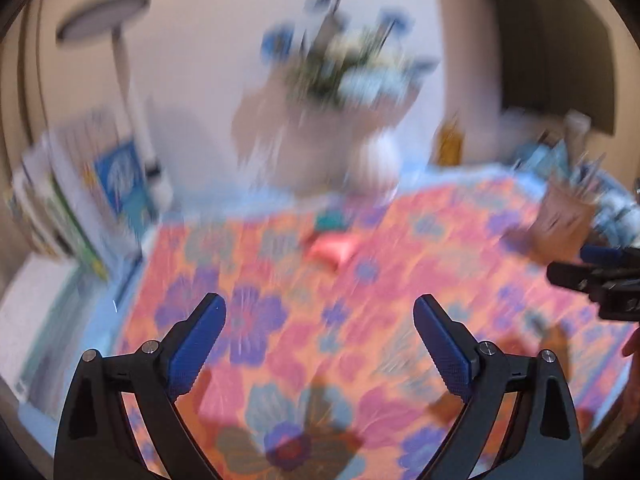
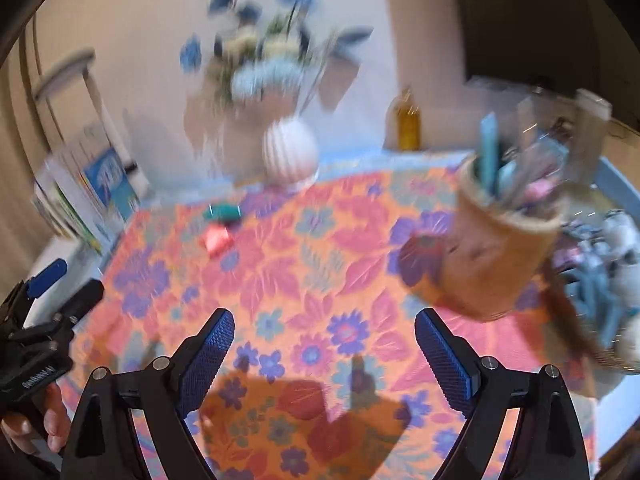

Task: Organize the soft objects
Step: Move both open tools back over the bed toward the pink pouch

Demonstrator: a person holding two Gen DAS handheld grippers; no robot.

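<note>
Left gripper: jaws spread, nothing between.
Right gripper: jaws spread, nothing between.
Pink soft object: far left on floral cloth.

A table stands against a pale wall. A bright cloth with big flowers covers its middle. At the back edge stands a white vase of flowers. A white lamp stands at the back left corner, beside some books.

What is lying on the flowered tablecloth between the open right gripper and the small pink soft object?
Nothing: in the right wrist view, only bare flowered tablecloth lies between the open right gripper and the small pink soft object.
</note>
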